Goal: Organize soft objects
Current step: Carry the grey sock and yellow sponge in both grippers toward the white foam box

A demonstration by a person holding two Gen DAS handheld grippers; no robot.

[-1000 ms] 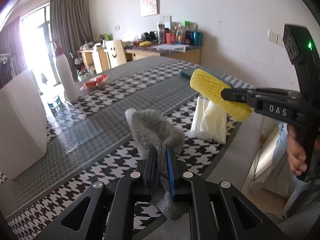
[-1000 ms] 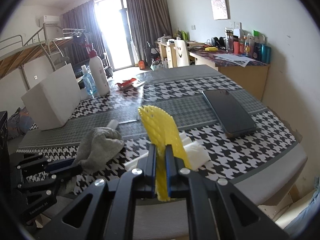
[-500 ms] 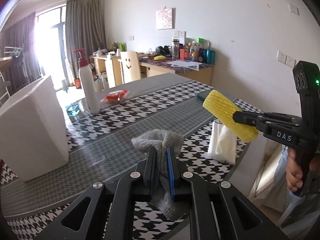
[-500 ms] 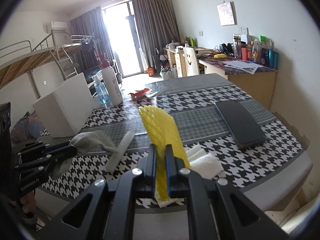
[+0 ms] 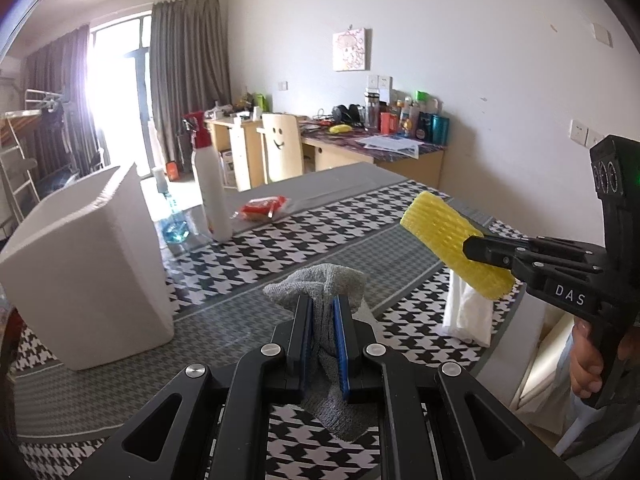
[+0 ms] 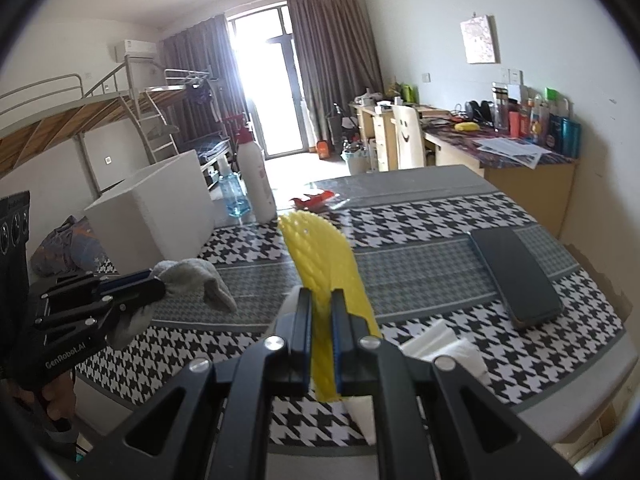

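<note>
Aloft above the houndstooth table (image 5: 256,248): left gripper (image 5: 323,322) clamped on a limp grey sock (image 5: 320,284), right gripper (image 6: 320,312) pinched tight on a yellow foam net sleeve (image 6: 320,264). Both likely feather-light, squashy, unbreakable; best gripped mid-body, where folds bunch. White box (image 5: 92,256) just beyond, probably the destination. White tissue packet (image 5: 468,312) near the table's edge.
</note>
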